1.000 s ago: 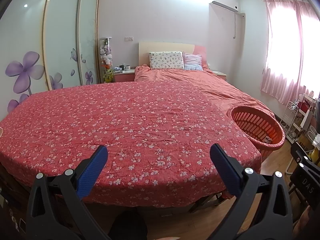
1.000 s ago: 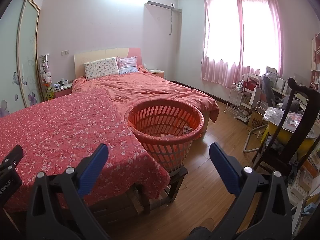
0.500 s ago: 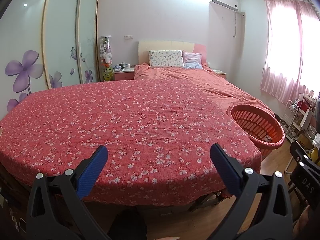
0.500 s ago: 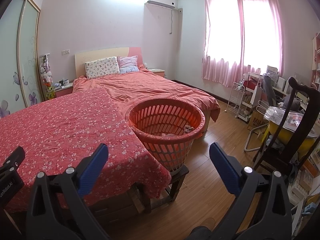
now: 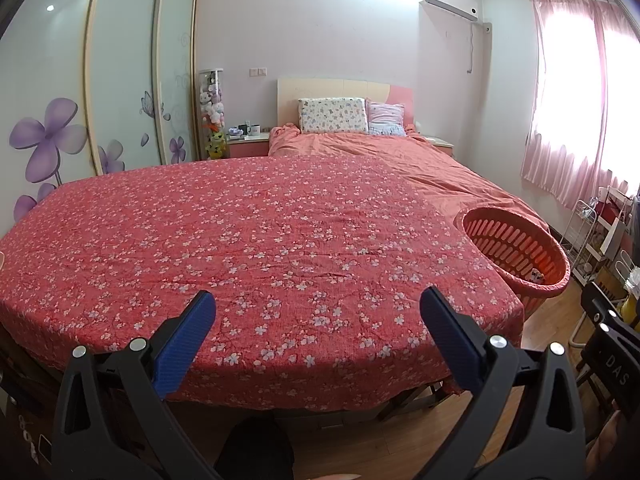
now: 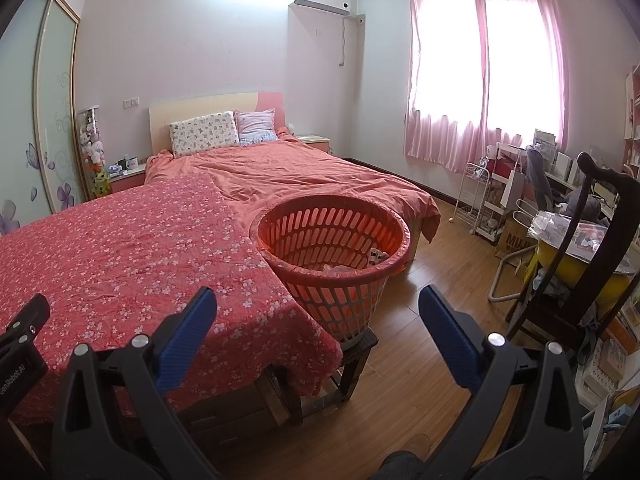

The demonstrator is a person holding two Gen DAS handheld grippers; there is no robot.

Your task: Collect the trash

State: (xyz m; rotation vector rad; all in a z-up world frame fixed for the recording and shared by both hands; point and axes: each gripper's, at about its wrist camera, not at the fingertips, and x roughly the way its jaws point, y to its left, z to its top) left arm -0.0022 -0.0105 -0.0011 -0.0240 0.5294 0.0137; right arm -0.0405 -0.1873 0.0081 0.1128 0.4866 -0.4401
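Both hand-held grippers, left [image 5: 318, 332] and right [image 6: 318, 330], hang with jaws wide apart, holding nothing, over the near edge of the floral bedspread [image 5: 256, 240]. No loose trash shows on the cloth; a few scraps lie in the orange basket [image 6: 332, 236], perched on a low stool [image 6: 356, 350] at the bed's corner. Best practice is probably scanning floor [image 6: 424, 360] and bed first. A dark chair [image 6: 592, 264] and cluttered rack [image 6: 486, 200] crowd the right side.
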